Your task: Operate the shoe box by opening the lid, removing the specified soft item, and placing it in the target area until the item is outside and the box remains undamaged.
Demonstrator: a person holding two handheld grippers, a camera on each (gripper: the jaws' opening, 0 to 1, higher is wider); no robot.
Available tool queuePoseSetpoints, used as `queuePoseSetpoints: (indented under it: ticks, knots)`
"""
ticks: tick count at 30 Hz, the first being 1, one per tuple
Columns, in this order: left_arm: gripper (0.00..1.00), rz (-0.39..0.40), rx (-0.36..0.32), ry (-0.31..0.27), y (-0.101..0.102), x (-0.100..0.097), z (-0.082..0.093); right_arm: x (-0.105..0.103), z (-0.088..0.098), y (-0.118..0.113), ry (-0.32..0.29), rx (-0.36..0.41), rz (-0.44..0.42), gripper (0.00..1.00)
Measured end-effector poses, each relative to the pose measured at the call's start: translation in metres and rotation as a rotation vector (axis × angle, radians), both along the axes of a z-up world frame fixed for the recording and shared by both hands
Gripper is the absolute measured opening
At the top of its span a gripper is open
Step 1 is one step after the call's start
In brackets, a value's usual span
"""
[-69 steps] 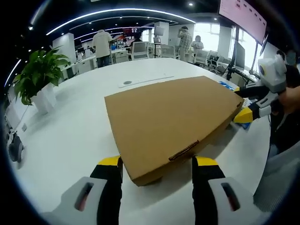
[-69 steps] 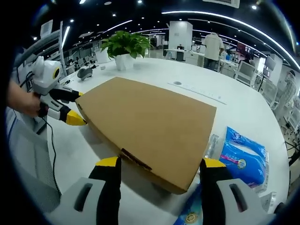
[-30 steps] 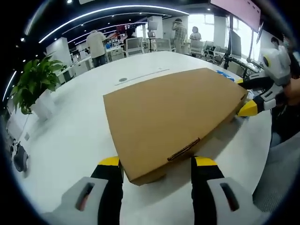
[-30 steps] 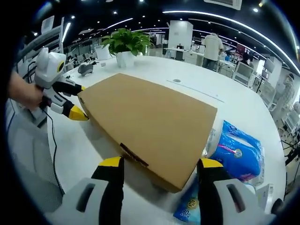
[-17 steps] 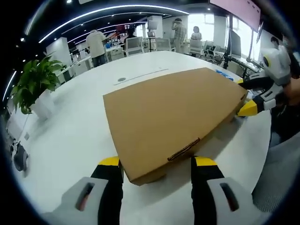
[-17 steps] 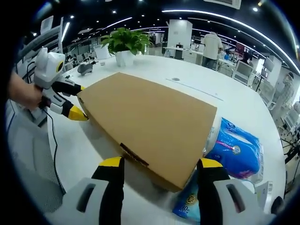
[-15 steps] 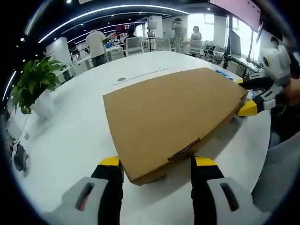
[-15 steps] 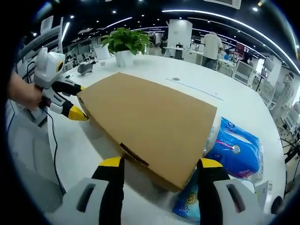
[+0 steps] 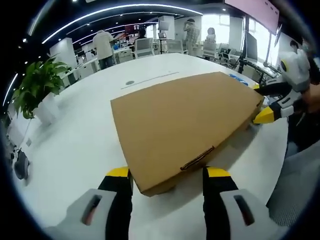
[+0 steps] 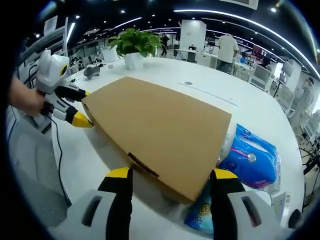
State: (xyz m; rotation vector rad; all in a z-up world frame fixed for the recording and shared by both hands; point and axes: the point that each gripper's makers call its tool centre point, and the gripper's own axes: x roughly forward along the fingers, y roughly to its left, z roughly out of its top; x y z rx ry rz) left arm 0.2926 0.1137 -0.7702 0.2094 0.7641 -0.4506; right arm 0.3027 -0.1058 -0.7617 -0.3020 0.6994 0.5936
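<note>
A closed brown cardboard shoe box (image 9: pixel 185 125) lies flat on the white table (image 9: pixel 75 145), lid down, with a tab slot on its near edge. My left gripper (image 9: pixel 167 175) is open, its yellow-tipped jaws standing either side of one box corner. My right gripper (image 10: pixel 170 175) is open at the opposite end of the shoe box (image 10: pixel 160 130), jaws astride that corner. Each gripper also shows in the other's view, the right gripper (image 9: pixel 265 112) and the left gripper (image 10: pixel 75 117) both at the box's far edge. Whatever is inside the box is hidden.
A blue soft plastic pack (image 10: pixel 250 155) lies against the box's right side, and another blue pack (image 10: pixel 200 215) sits by my right jaw. A potted plant (image 10: pixel 134 47) stands at the table's far side. A hand (image 10: pixel 25 102) holds the left gripper. People stand among desks behind.
Since the earliest frames both grippers have edged slightly closer to the box's corners. Over the last second only the views have drifted a little; the lid stays shut.
</note>
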Motion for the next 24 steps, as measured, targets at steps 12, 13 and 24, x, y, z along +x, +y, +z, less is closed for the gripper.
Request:
queuePoseSetpoints:
  ticks: [12,13,24]
  knots:
    - [0.55,0.035,-0.048,0.02,0.0,-0.004,-0.002,-0.001,-0.001,-0.002,-0.007,-0.011,0.005,0.61]
    - [0.55,0.036,-0.049,0.017,0.0,-0.004,0.0,-0.002,-0.001,-0.002,-0.009,-0.016,0.004,0.6]
    - [0.56,0.048,-0.148,-0.017,-0.002,-0.017,0.022,-0.008,0.02,-0.005,-0.05,0.039,-0.023,0.65]
